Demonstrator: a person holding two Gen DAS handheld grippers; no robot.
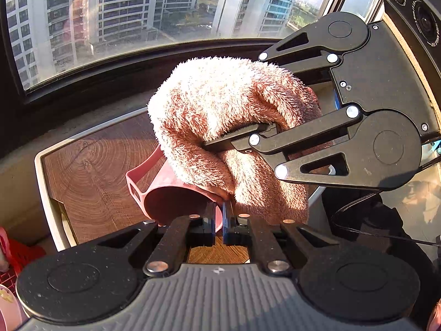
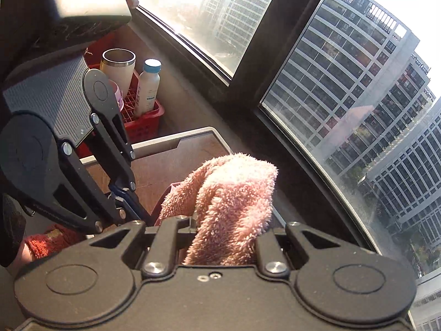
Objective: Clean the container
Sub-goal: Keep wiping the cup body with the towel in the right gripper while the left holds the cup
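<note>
A pink plastic cup [image 1: 171,201] with a side handle lies tilted over the wooden tray [image 1: 91,171]. My left gripper [image 1: 219,212] is shut on the cup's rim. A fluffy pink towel [image 1: 220,104] is bunched over the cup's mouth, and my right gripper [image 1: 220,135] comes in from the right, shut on it. In the right wrist view the towel [image 2: 234,193] fills the space between my right gripper's [image 2: 226,220] fingers and hides their tips. Only a sliver of the cup [image 2: 172,189] shows there, next to my left gripper [image 2: 143,215].
The tray has a white rim [image 1: 41,165] and sits on a ledge below a large window [image 1: 110,13]. A red basket [image 2: 143,127] beyond the tray holds a steel tumbler [image 2: 118,66] and a white bottle [image 2: 147,88]. A red sleeve [image 2: 46,242] shows at lower left.
</note>
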